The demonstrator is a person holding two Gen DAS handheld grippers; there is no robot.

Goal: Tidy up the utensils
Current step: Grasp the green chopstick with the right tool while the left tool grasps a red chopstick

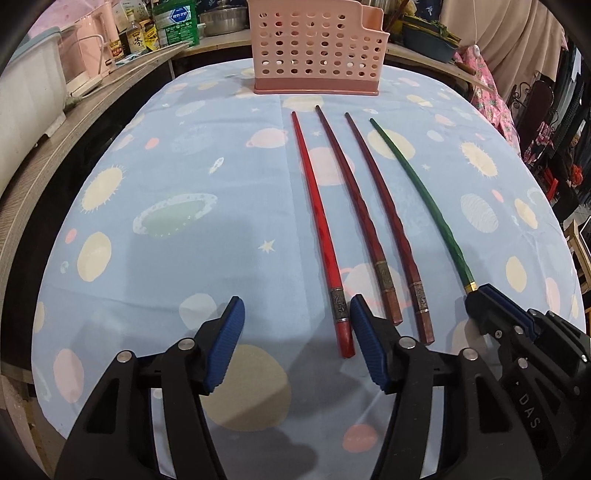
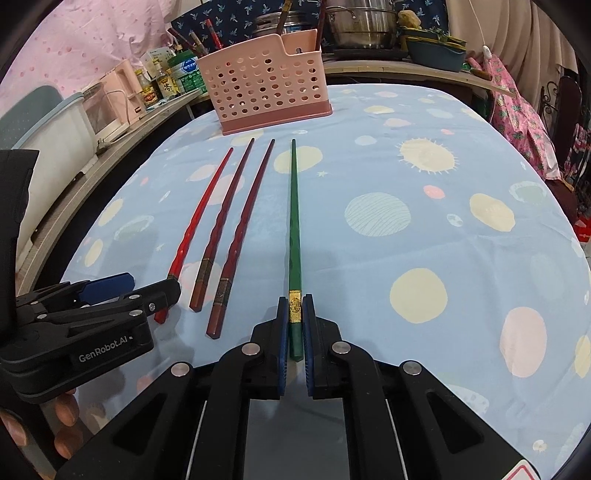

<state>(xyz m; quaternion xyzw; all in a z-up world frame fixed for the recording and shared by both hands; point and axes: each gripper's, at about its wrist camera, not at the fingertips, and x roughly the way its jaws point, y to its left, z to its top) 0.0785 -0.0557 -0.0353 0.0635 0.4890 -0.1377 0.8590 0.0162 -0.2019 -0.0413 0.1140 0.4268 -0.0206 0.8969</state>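
Four chopsticks lie side by side on the blue planet-print tablecloth (image 1: 184, 166), tips toward a pink perforated utensil basket (image 1: 314, 48) (image 2: 266, 85). They are a bright red chopstick (image 1: 317, 221) (image 2: 199, 218), two dark red chopsticks (image 1: 354, 199) (image 2: 236, 221) and a green chopstick (image 1: 424, 192) (image 2: 294, 221). My right gripper (image 2: 295, 299) (image 1: 478, 293) is shut on the green one's thick end, at its gold band. My left gripper (image 1: 296, 301) (image 2: 153, 282) stands open over the red chopstick's thick end, which lies close to the right finger's (image 1: 365, 339) inner side; the pads do not press it.
A wooden counter (image 1: 74, 122) runs along the left with bottles (image 1: 135, 37), a pink appliance (image 2: 110, 99) and a white tub. Pots (image 2: 362, 22) and a blue basin (image 2: 436, 53) stand behind the basket. A person's fingers (image 2: 62, 417) hold the left tool. Clothing hangs at right.
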